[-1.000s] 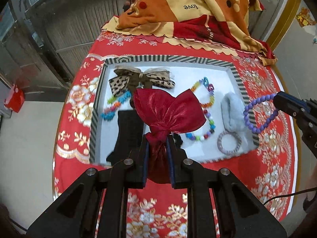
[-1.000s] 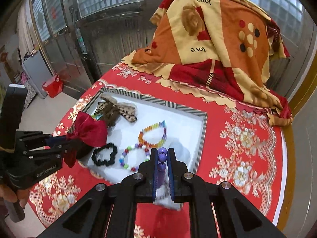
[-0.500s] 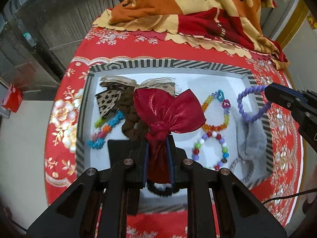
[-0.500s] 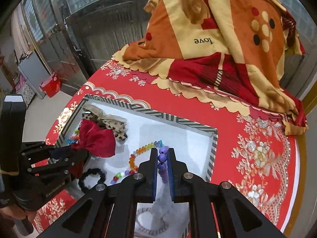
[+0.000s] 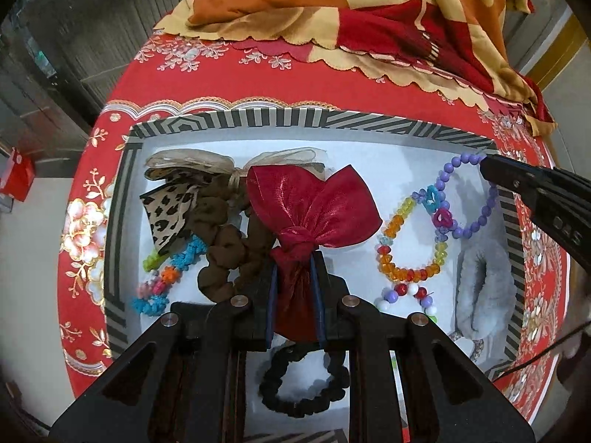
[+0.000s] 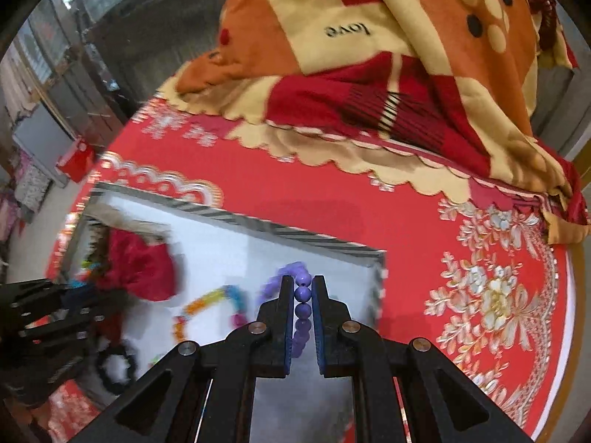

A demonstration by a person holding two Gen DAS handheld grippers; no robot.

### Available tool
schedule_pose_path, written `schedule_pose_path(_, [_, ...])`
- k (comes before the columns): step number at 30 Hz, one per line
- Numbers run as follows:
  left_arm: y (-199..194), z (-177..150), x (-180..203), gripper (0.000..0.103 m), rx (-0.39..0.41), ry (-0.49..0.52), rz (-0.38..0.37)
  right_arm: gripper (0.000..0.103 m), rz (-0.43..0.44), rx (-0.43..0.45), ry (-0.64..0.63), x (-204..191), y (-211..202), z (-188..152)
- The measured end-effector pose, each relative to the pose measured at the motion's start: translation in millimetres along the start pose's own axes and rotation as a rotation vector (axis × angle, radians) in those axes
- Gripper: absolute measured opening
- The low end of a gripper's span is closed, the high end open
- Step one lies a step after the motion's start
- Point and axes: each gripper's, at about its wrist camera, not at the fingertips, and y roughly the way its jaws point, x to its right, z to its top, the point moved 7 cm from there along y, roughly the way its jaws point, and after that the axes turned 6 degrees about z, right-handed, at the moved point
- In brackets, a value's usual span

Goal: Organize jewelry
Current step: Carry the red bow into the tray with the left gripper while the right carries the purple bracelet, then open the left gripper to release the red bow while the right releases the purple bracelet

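Red tablecloth (image 5: 258, 85): my left gripper (image 5: 293, 280), clamping red bow (image 5: 314, 210), and right gripper (image 6: 303, 295), pinching purple bead bracelet (image 5: 469, 199), now sit farther over striped tray (image 5: 258, 118).

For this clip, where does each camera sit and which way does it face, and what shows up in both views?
Left wrist: on the left gripper, looking down along its fingers into the striped tray; its fingers clamp the red bow, and the right gripper enters from the right.
Right wrist: on the right gripper, facing across the tray's far right corner toward the blanket; its fingers pinch the purple bead bracelet, and the left gripper sits at the left edge.
Shared: tray, bow, bracelet, blanket, black scrunchie.
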Motion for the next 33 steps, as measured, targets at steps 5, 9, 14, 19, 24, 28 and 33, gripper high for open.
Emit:
schedule_pose_path(5, [7,0,4,0.015,-0.016,-0.001,-0.006,0.009,-0.026,-0.015,-0.001,10,14,1])
schedule_pose_path(9, [10,1,6,0.015,-0.02,-0.011,-0.009,0.009,-0.061,-0.027,-0.041,7,22,-1])
schedule_pose_path(14, [13,3,7,0.015,-0.022,-0.015,0.0,0.009,-0.071,-0.034,-0.044,10,26,-6])
schedule_pose_path(19, [11,4,9,0.018,-0.001,-0.013,0.019,0.017,-0.02,-0.034,-0.011,9,23,-8])
schedule_pose_path(24, [6,3,8,0.037,0.003,-0.037,0.006,0.031,0.028,-0.012,0.017,2,7,-12])
schedule_pose_path(28, [-6,0,7,0.042,0.022,-0.04,0.009,0.031,0.031,0.016,0.014,-7,-12,-18])
schedule_pose_path(33, [-28,-9,1,0.043,0.062,-0.045,0.04,0.031,0.038,0.082,0.043,-17,-47,-28])
